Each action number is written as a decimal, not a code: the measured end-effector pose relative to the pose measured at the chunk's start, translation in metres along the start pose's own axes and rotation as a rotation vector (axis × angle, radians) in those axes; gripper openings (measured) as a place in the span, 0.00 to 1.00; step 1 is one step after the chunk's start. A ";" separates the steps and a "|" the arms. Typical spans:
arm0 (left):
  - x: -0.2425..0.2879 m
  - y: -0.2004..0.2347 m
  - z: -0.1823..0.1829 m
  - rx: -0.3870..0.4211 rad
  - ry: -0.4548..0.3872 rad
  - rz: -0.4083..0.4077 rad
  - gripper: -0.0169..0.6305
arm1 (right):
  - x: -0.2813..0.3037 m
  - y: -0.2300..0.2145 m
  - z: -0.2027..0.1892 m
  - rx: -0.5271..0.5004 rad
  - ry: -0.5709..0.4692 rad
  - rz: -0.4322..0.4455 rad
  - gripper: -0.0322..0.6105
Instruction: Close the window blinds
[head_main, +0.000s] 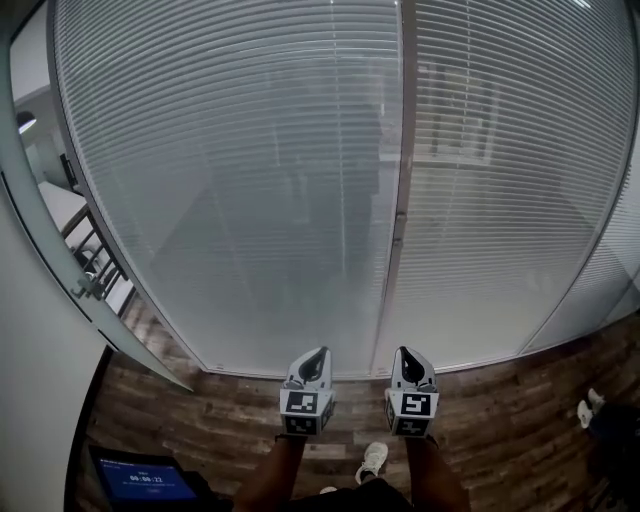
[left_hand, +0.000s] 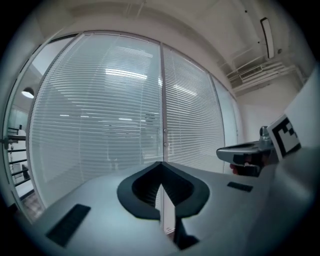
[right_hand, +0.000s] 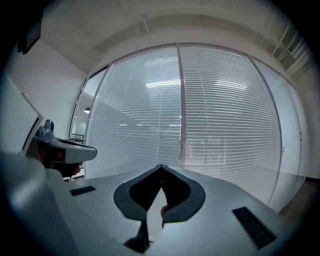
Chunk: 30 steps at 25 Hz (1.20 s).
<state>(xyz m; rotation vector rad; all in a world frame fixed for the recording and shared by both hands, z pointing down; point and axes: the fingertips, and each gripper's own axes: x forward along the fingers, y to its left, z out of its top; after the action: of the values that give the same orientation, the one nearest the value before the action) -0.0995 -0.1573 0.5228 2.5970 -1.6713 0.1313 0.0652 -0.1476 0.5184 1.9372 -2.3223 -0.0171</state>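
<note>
With jaws pressed together and empty, the left gripper (head_main: 316, 358) and right gripper (head_main: 404, 358) face the window blinds (head_main: 230, 180); this looks like the approach step, and next one gripper probably must open onto a blind control, unseen here.

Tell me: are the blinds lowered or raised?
Lowered. The blinds cover both panes down to the floor. Whether the slats are tilted fully shut I cannot tell; dim shapes show through.

Both the left gripper (left_hand: 161, 164) and right gripper (right_hand: 160, 166) look smooth, matt grey plastic to me. Ahead of the fingers (left_hand: 100, 210), the blinds (head_main: 250, 180) are thin matt pale slats behind glossy glass (head_main: 500, 220); below them, dull wood-grain floor (head_main: 220, 420).
</note>
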 end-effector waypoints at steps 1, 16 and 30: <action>-0.008 -0.003 -0.001 -0.002 -0.003 -0.004 0.02 | -0.009 0.003 -0.001 0.000 0.001 -0.003 0.05; -0.056 -0.058 0.000 -0.029 -0.006 0.026 0.02 | -0.073 -0.006 -0.004 -0.024 0.040 0.008 0.05; -0.097 -0.118 -0.009 -0.019 0.026 0.094 0.02 | -0.135 -0.026 -0.028 -0.042 -0.007 0.122 0.05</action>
<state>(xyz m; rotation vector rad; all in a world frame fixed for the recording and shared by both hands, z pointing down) -0.0323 -0.0192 0.5227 2.4928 -1.7764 0.1520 0.1173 -0.0181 0.5325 1.7764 -2.4195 -0.0614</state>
